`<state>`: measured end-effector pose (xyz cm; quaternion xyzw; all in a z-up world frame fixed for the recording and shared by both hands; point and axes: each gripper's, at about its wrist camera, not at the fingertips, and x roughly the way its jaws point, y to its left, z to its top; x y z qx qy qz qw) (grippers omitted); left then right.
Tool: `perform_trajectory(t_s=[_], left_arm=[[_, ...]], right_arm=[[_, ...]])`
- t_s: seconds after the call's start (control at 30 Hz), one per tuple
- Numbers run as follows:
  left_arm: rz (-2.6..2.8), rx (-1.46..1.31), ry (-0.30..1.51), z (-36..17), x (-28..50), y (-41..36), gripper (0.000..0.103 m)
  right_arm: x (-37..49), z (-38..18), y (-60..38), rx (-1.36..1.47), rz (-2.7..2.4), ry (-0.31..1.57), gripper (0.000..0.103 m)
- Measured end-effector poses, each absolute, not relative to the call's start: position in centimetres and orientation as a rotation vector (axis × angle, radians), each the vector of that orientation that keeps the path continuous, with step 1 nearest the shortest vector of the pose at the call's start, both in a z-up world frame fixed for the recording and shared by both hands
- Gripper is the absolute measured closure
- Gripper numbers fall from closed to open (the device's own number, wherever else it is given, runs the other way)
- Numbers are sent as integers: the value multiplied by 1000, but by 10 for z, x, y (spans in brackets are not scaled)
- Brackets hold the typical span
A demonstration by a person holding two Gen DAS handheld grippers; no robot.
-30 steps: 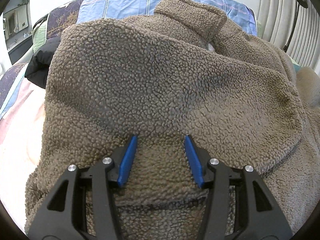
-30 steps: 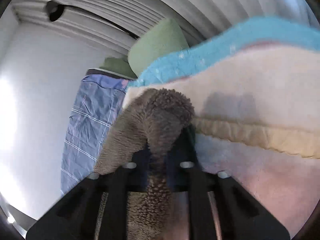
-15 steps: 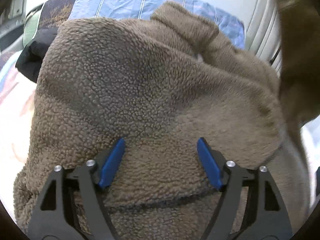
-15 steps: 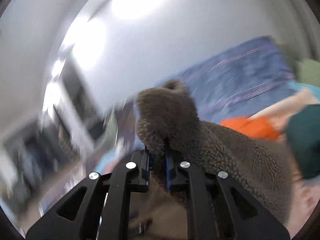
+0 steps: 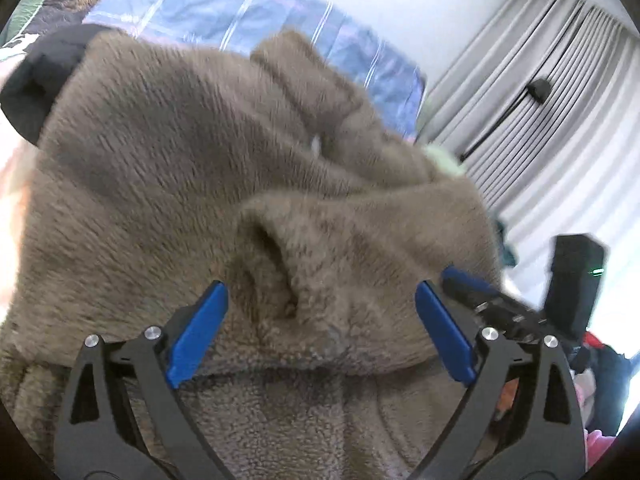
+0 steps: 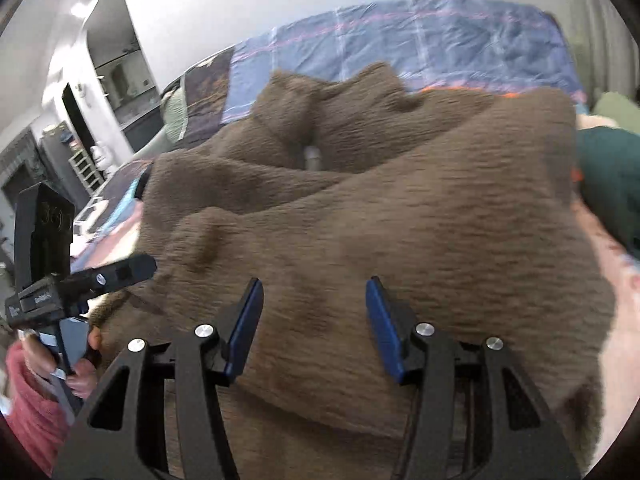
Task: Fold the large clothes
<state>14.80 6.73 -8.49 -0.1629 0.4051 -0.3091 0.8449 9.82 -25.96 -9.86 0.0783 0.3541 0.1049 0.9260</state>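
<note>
A large brown fleece jacket (image 5: 192, 168) lies on the bed, filling both views; it also shows in the right wrist view (image 6: 420, 208). A sleeve (image 5: 360, 240) lies folded across its body, its cuff opening near the middle. My left gripper (image 5: 320, 332) is open wide, just above the fleece, holding nothing. My right gripper (image 6: 314, 320) is open and empty over the folded part. The right gripper shows at the right edge of the left wrist view (image 5: 480, 300); the left gripper shows at the left of the right wrist view (image 6: 132, 268).
A blue plaid cover (image 5: 248, 12) lies at the bed's far end. A black garment (image 5: 36, 80) lies at far left, a dark green one (image 6: 608, 184) at right. Grey curtains (image 5: 560, 92) hang at the right. A pale blanket (image 6: 612, 320) lies under the jacket.
My right gripper carried the sleeve across the jacket's body and let it go; it now stands open. My left gripper opened wider and both views shifted.
</note>
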Motion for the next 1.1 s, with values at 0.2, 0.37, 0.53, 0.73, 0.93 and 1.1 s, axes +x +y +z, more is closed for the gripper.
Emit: perform_trajectory(t_s=[0.2,0.37,0.53,0.73,0.93,1.1], left_arm=[[-630,-314,857,-59,165,42,79],[-577,-235,503,58,138,74,78],[-281,-14,518,18,143,97,47],[-199,-113,754,-65,158,125,42],[-327,-94,628,-22,147,96,42],[-310,135,749,-83,155,38,32]], right_arm=[[86,-89,-299,240,186,631,49],[52,-62,-328,293,202,524,39],[56,-90,-341,225,-53,675,37],[62,-104,-343,217,-140,749,37],[67,-70,-308,125,-29,655,41],[107,-129,-291,19,-85,848,39]])
